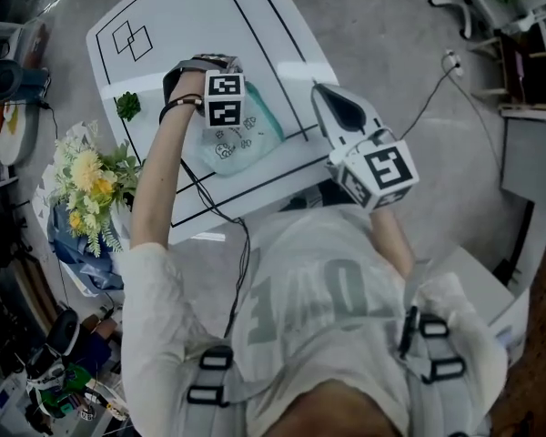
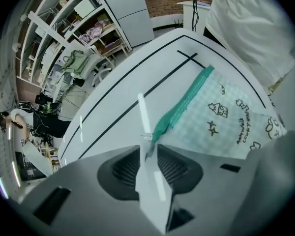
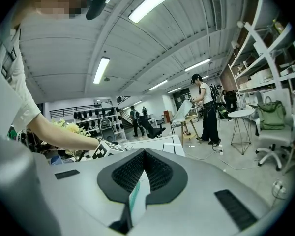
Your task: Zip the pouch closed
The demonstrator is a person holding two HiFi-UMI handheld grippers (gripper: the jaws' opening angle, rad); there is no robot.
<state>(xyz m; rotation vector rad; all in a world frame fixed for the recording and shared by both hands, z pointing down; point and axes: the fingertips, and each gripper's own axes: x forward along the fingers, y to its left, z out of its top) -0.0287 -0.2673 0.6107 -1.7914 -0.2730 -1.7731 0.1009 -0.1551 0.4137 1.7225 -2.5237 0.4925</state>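
Step in hand: taking hold of the zipper pull [image 2: 148, 140]; the zipping itself is judged not begun.
Left tongs [image 2: 148, 147]: pointing down, jaws narrow, pull between the tips, pads not plainly pressing.
Right tongs [image 3: 143, 152]: closed, nothing identifiable held, off to the pouch's side.
Pouch [image 2: 221, 117]: flat on the table [image 2: 113, 102], just beyond the left tips; its zipper [image 2: 184, 102] runs away from them.
Next move: pinch firmly and draw along the zipper; the pouch likely needs steadying.

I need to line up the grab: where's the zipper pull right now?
In the left gripper view, the zipper pull sits at the near end of the teal zipper of the pouch, right between the left claw's jaws.
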